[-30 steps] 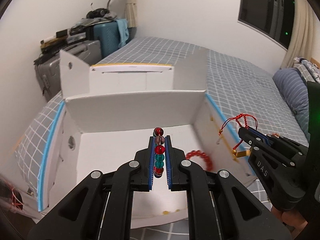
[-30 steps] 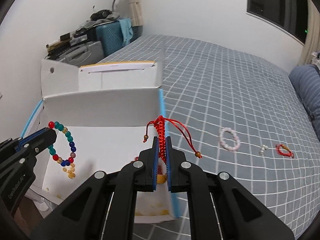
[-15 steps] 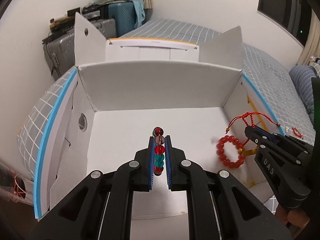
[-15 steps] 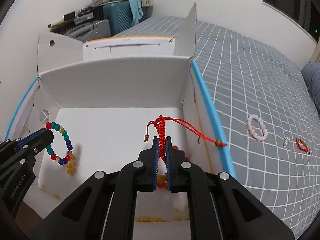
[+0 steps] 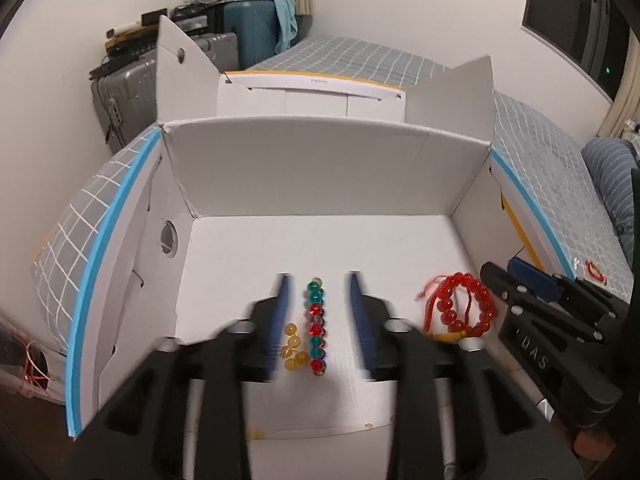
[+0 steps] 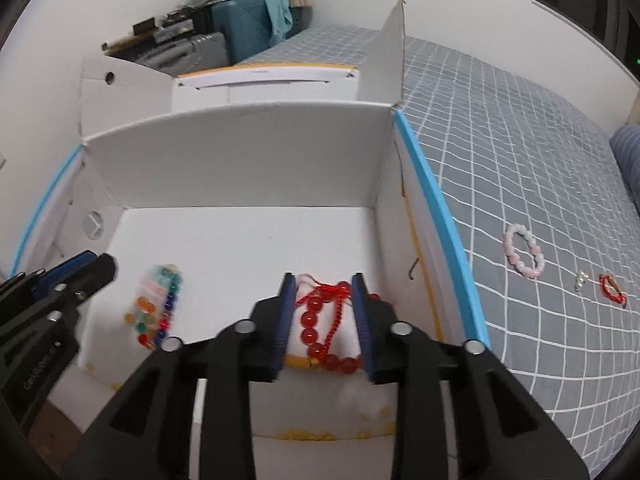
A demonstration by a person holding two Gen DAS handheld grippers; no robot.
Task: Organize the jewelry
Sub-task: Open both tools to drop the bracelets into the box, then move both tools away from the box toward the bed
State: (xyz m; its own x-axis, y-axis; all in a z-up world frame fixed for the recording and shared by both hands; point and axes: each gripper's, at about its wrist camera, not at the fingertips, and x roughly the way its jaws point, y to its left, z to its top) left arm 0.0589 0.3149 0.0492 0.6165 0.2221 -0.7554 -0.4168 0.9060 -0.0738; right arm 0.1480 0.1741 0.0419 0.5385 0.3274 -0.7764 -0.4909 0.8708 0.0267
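Now both my tools are opening: left tool [image 5: 318, 292] straddling the multicoloured bead bracelet [image 5: 316, 326], right tool [image 6: 324, 296] straddling the red cord bracelet [image 6: 326, 320], both lying unpinched inside the white box [image 5: 320, 168].

Black grippers [image 5: 318, 300] — blue pads [image 5: 285, 300]

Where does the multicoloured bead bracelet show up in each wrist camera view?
Left wrist view: multicoloured bead bracelet lies bottom centre, between the opening left gripper jaws.
Right wrist view: lower left, blurred.
Shared landmark: the white cardboard box holding it.
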